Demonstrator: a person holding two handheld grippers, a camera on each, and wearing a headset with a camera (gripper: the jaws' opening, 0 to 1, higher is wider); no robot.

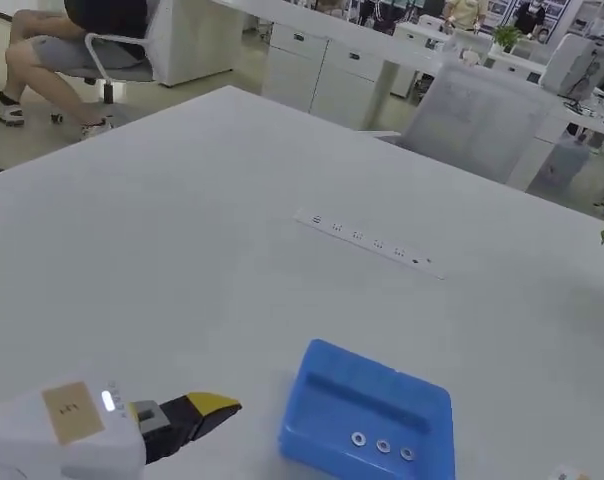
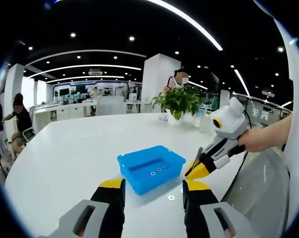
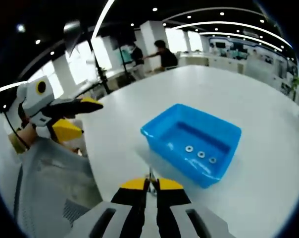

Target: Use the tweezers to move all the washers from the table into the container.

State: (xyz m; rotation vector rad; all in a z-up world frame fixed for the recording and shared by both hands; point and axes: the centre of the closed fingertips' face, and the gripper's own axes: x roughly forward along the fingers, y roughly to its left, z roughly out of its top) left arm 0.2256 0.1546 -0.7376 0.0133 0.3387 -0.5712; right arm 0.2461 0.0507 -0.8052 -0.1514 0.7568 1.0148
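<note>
**Q:** What do your fingers have hold of?

**A:** My right gripper is pinched almost shut on the tweezers. A thin metal tip pokes up between its yellow fingertips. My left gripper is spread wide and holds nothing.

**Q:** Where is the work?

**A:** One washer lies flat on the table, between my left fingertips and nearer the right-hand one. It is close to the right gripper's tips but not touching them. The container sits just ahead of both pairs of fingers, near the washer but apart from it. Three washers lie in a row on its floor.

**Q:** How should this step be done well?

**A:** I judge the step to be picking up that loose washer. A thin ring on a smooth top will probably skid. So I would bring the tweezer tips down steeply, put one through the hole and one outside the rim, and squeeze gently. Then I would lift it above the container wall before crossing over.

**Q:** How are the hands posed?

**A:** The right gripper hangs above the table, tilted down towards the washer, with a hand around its handle. The left sits low and nearly level, pointing at the container.
</note>
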